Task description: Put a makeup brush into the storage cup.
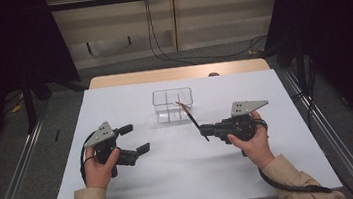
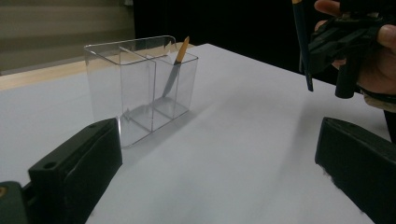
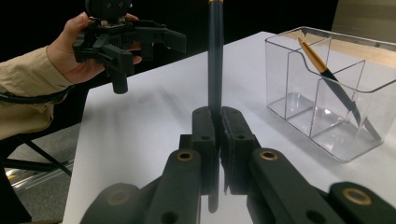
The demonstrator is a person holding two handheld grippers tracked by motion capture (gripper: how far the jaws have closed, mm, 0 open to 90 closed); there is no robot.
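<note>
On the left, our left tongs (image 1: pixel 130 139) hover spread and empty just above the white counter (image 1: pixel 173 180), near its front edge. In the middle, toward the far side, stands the clear divided holder (image 1: pixel 173 105), with one orange-tipped pen (image 1: pixel 182 106) already leaning in its right compartment. To the right of that, our right tongs (image 1: pixel 206 130) are pinching a dark pen (image 1: pixel 195 122) near one end, so its free length angles toward the holder.

To place this pen well, we judge that we should lift it above the rim, tip it more upright, and aim the lower end into a compartment before letting go. We should come in slowly, since the holder looks light and could slide or tip if the pen knocks its wall. The left tongs could steady it.
</note>
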